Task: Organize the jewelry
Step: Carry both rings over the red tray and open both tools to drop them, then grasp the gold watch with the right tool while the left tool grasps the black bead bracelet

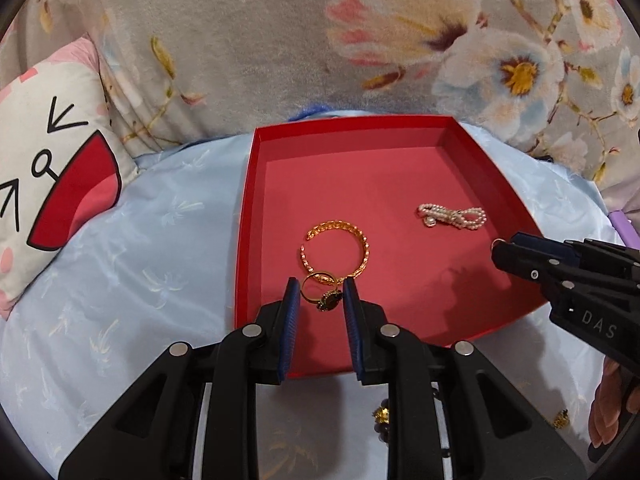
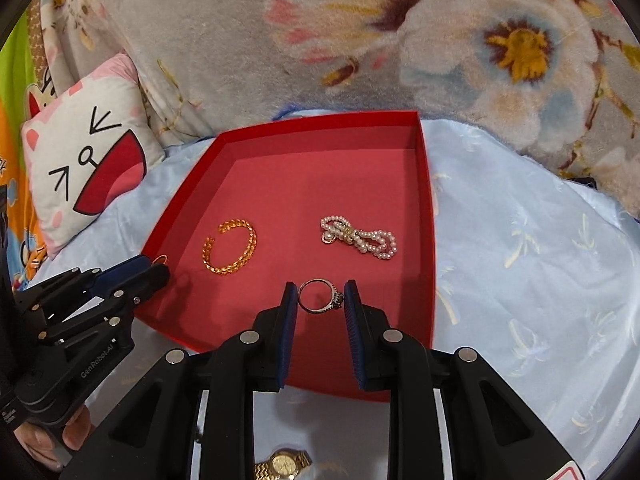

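Left to right: my left gripper [image 1: 319,294] pinches a gold ring [image 1: 322,292] above the near left edge of the red tray [image 1: 248,200], close over the gold bangle [image 1: 336,254]. My right gripper [image 2: 320,296] pinches a silver ring [image 2: 320,295] above the tray's near centre. Risk: either thin band could twist and slip out, rolling off onto the blue quilt [image 2: 520,260].

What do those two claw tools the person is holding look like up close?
Both the left gripper and the right gripper are matte black plastic linkages with round silver pins. Their fingers carry ribbed blue pads. White lettering marks the bodies: "GenRobot.AI" on the left, "DAS" on the right.
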The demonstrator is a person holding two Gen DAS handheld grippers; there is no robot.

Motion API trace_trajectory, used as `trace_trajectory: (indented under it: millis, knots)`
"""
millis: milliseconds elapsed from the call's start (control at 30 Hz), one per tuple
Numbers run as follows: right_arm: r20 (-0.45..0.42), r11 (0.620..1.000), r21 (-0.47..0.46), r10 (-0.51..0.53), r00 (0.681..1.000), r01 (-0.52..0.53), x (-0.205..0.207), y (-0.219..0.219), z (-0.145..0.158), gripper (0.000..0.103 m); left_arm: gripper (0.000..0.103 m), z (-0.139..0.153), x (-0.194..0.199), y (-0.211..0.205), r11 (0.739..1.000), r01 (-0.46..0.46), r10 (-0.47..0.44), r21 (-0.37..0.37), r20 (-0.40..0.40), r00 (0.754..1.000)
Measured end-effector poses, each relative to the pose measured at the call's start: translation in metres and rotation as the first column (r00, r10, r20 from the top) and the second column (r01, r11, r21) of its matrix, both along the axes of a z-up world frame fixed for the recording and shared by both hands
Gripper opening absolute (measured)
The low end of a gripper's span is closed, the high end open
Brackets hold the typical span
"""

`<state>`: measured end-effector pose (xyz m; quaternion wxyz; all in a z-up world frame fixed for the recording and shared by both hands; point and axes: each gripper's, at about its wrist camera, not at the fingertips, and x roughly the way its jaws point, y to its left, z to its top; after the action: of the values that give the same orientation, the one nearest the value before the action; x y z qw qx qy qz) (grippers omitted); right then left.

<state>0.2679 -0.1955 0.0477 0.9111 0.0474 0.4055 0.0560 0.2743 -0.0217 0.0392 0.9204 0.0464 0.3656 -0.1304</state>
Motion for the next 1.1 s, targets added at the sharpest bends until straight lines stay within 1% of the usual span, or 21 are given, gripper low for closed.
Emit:
trace_trajectory:
  millis: [167, 200, 233, 300, 400, 433, 500, 700, 833, 900, 967, 1067, 1100]
  knots:
    - [-0.029, 1.000, 0.002, -0.007, 1.000, 0.007, 0.009, -0.003, -0.020, 0.023, 0.022, -0.011, 0.009, -0.001, 1.000, 0.001, -0.001, 0.007, -0.018, 1.000]
    - [-0.029, 1.000, 0.006, -0.011, 1.000, 0.011, 0.010, -0.004, -0.022, 0.023, 0.023, -0.012, 0.010, -0.001, 1.000, 0.001, -0.001, 0.008, -0.019, 1.000]
    - [-0.028, 1.000, 0.011, -0.012, 1.000, 0.012, 0.009, -0.006, -0.023, 0.024, 0.024, -0.013, 0.010, -0.002, 1.000, 0.001, -0.001, 0.010, -0.017, 1.000]
    - [-0.016, 1.000, 0.016, -0.015, 1.000, 0.015, 0.007, -0.008, -0.023, 0.025, 0.032, -0.013, 0.010, -0.003, 1.000, -0.003, 0.003, 0.017, -0.005, 1.000]
    - [0.001, 0.999, 0.031, -0.013, 1.000, 0.013, 0.002, -0.010, -0.017, 0.033, 0.039, -0.012, 0.010, -0.002, 1.000, -0.007, 0.007, 0.011, -0.004, 1.000]
    - [0.006, 0.999, 0.032, -0.012, 1.000, 0.012, 0.000, -0.010, -0.015, 0.035, 0.039, -0.011, 0.009, -0.002, 1.000, -0.008, 0.008, 0.007, -0.003, 1.000]
    - [0.018, 1.000, 0.021, -0.008, 1.000, 0.008, -0.005, -0.010, -0.012, 0.036, 0.043, -0.008, 0.008, 0.001, 1.000, -0.015, 0.015, -0.002, -0.002, 1.000]
    - [0.010, 1.000, 0.005, -0.001, 1.000, 0.001, -0.012, -0.011, -0.014, 0.036, 0.044, 0.002, 0.001, 0.013, 0.999, -0.030, 0.030, -0.032, 0.007, 1.000]
    - [0.018, 1.000, 0.024, -0.006, 1.000, 0.006, -0.016, -0.013, -0.013, 0.036, 0.044, 0.005, -0.010, 0.016, 1.000, -0.023, 0.023, -0.011, 0.016, 1.000]
    - [0.034, 1.000, 0.031, -0.001, 0.999, -0.001, -0.025, -0.014, -0.006, 0.036, 0.044, 0.008, -0.019, 0.017, 1.000, -0.021, 0.020, 0.006, 0.027, 0.999]
    - [0.051, 1.000, 0.031, 0.001, 0.999, -0.003, -0.037, -0.016, 0.000, 0.036, 0.045, 0.010, -0.029, 0.018, 1.000, -0.009, 0.009, 0.003, 0.032, 0.999]
    - [0.052, 0.999, 0.032, 0.009, 0.999, -0.010, -0.059, -0.021, 0.004, 0.036, 0.055, 0.011, -0.045, 0.019, 1.000, 0.004, -0.004, -0.003, 0.027, 1.000]
    - [0.042, 0.999, 0.035, 0.012, 0.999, -0.013, -0.068, -0.022, 0.003, 0.036, 0.055, 0.011, -0.050, 0.019, 1.000, 0.006, -0.006, -0.005, 0.025, 1.000]
